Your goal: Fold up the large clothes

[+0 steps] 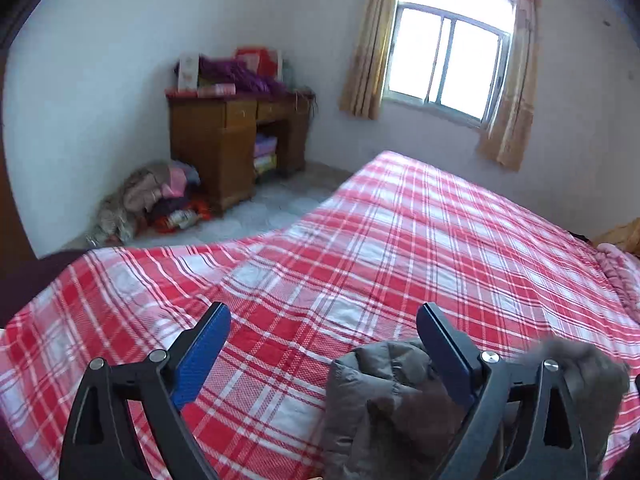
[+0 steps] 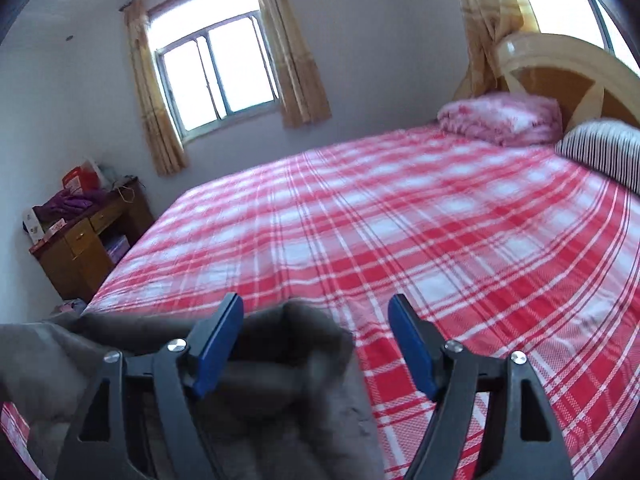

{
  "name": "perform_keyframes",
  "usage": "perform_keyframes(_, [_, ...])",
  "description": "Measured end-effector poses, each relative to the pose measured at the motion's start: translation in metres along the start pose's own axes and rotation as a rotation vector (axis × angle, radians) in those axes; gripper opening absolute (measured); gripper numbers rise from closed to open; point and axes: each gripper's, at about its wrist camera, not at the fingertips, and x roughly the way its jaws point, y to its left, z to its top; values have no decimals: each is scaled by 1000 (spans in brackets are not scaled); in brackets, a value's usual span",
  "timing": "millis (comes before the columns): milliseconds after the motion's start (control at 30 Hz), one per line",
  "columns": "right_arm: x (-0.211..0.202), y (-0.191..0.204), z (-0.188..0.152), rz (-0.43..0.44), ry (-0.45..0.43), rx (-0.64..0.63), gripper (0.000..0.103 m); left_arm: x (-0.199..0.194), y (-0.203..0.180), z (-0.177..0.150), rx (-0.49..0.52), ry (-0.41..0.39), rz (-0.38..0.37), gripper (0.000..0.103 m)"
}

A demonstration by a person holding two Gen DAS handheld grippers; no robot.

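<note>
Both the left hand-held gripper (image 1: pixel 324 328) and right hand-held gripper (image 2: pixel 316 320) stand spread, empty, above the grey padded coat (image 1: pixel 372 408) bunched on the bed (image 1: pixel 400 240). Released; next, regrasp for another fold.

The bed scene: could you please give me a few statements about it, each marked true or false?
1. Both grippers are open. True: the left gripper and the right gripper both stand with jaws apart and pads pressing on nothing.
2. The coat is blue. False: it is grey-brown.
3. The coat lies on a red and white checked sheet. True.
4. The desk stands against the headboard. False: it stands on the floor by the far wall, near the window, off the foot of the bed.
5. The curtains are drawn shut over the window. False: they hang open at either side.
</note>
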Motion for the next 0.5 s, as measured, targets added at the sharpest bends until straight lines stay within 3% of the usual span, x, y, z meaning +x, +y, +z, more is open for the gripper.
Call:
perform_keyframes(67, [-13,19,-4,-10,-52,-34,90,-27,-15,-9,-3,-106,25,95])
perform_keyframes(100, [-21,31,-7,-15,-88,-53,98,-33,-24,-13,8,-143,-1,99])
perform_keyframes(167, [-23,55,-13,5,-129,-118,102,-39,-51,-23,80,-191,-60,101])
perform_keyframes(233, [-17,81,-21,41,-109,-215,101,-31,-88,-34,193,-168,-125,102])
perform_keyframes(333, [0,102,-34,89,-46,-269,101,4,-125,-52,338,-118,-117,102])
perform_keyframes(400, [9,105,-39,100,-10,-281,101,37,-131,-66,412,-87,-30,102])
perform_keyframes(500, [15,88,-34,80,23,-239,100,97,-110,-86,437,52,111,102])
